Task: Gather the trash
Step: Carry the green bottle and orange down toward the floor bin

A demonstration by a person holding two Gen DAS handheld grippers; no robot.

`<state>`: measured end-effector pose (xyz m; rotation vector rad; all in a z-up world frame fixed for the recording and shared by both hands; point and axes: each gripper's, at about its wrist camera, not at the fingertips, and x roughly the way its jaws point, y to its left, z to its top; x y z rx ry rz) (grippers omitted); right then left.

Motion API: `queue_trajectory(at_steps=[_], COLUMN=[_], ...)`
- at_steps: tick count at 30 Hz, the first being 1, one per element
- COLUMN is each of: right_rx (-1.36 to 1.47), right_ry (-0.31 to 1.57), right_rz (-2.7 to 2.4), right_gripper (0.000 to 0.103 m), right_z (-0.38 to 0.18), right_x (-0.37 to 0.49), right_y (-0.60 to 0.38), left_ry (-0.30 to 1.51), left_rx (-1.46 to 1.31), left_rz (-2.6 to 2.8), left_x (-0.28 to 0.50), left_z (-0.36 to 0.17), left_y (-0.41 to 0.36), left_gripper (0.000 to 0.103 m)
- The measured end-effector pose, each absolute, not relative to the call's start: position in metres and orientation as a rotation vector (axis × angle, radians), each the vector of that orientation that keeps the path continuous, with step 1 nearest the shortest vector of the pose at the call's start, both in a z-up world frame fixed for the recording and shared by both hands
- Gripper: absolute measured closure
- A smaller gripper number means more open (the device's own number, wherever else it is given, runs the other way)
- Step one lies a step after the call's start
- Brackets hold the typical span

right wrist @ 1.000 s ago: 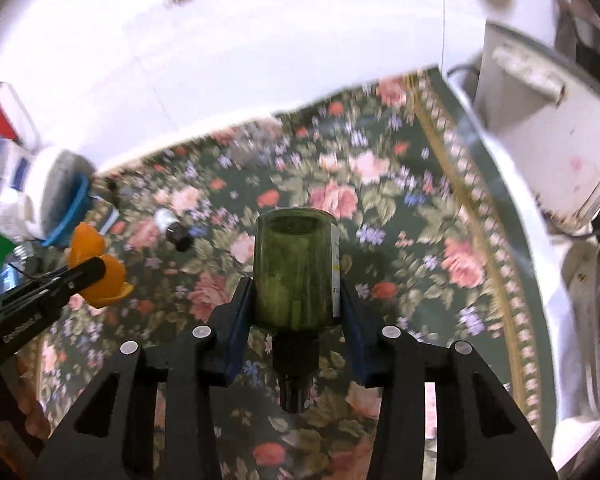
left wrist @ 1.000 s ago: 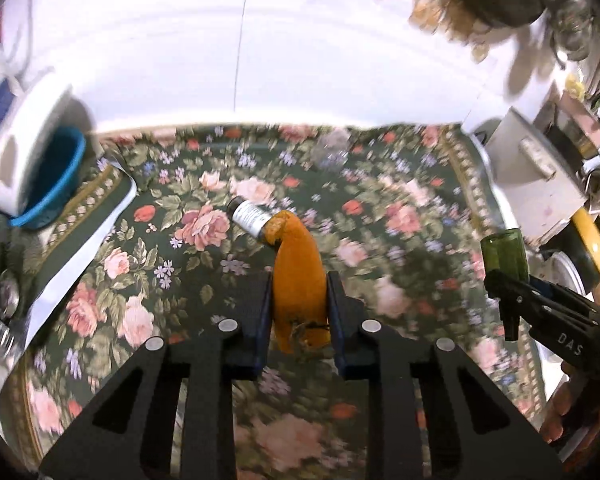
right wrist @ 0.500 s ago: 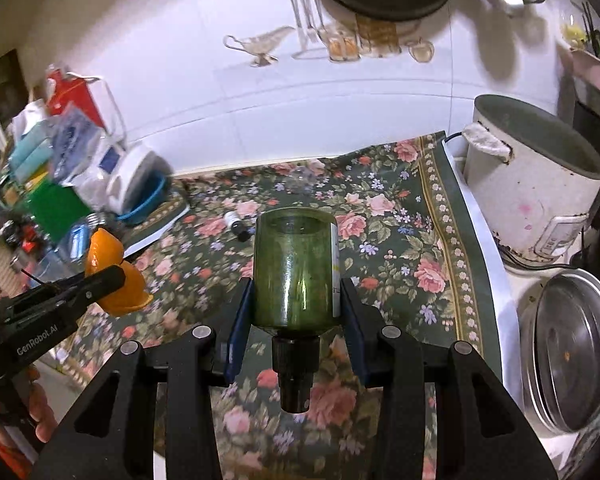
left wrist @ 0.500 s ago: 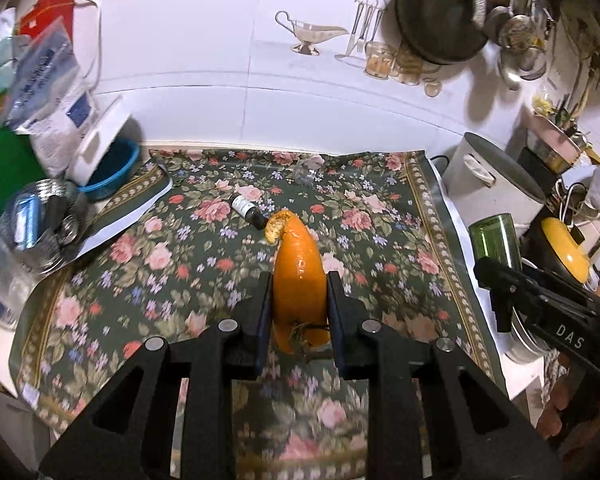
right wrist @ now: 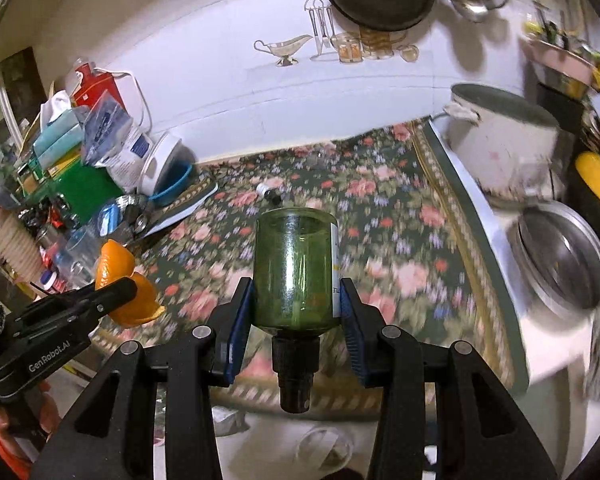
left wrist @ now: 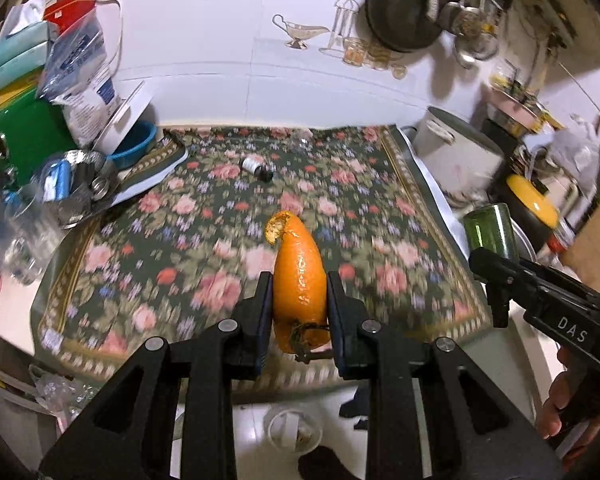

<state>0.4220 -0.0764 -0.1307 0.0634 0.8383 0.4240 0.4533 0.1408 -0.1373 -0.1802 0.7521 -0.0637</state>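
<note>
In the left wrist view, the left gripper (left wrist: 299, 304) is clamped on an orange peel (left wrist: 299, 280), its torn tip pointing far, held above the near edge of a floral cloth (left wrist: 380, 184). A small vial (left wrist: 256, 168) lies on its side on the far part of the cloth. At the right edge the right gripper (left wrist: 496, 276) holds a green bottle (left wrist: 490, 230) beside a white pot (left wrist: 456, 156) and a yellow lid (left wrist: 532, 200). A blue bowl (left wrist: 138, 146) and bags sit far left. On the floor below, near the bottom edge, is a round white container (left wrist: 296, 432). In the right wrist view, the right gripper (right wrist: 296, 312) is closed on the green bottle (right wrist: 296, 268), which is inverted, its dark cap (right wrist: 296, 376) pointing near. The left gripper (right wrist: 116, 292) shows at the left with the peel (right wrist: 124, 280) pinched in it. The vial (right wrist: 269, 192) lies far on the cloth (right wrist: 400, 220); the pot (right wrist: 504, 136) and a steel pan (right wrist: 560, 256) stand to the right.
</note>
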Motion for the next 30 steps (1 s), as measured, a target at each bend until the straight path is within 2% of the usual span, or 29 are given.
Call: queue_trajectory(at_steps=[9, 17, 24, 30], right_rx=[0.11, 0.09, 0.077, 0.057], right_ry=[0.867, 0.946, 1.043, 1.155], right_rz=[0.378, 0.354, 0.349, 0.353], right_gripper=[0.064, 0.064, 0.064, 0.064], right_z=[-0.144, -0.159, -0.21, -0.282], right_x=[0.325, 0.279, 0.262, 0.266], right_y=[-0.059, -0.064, -0.089, -0.119], left_ry=[0.783, 0.875, 0.978, 1.083], left_rx=[-0.179, -0.172, -0.181, -0.229], left_rz=[-0.098, -0.113, -0.087, -0.06], left_x=[0.357, 0.313, 0.3, 0.301], left_z=[-0.154, -0.181, -0.243, -0.326], left_y=[0.163, 0.152, 0.123, 0.091], left_gripper=[0.078, 0.078, 0.078, 0.078])
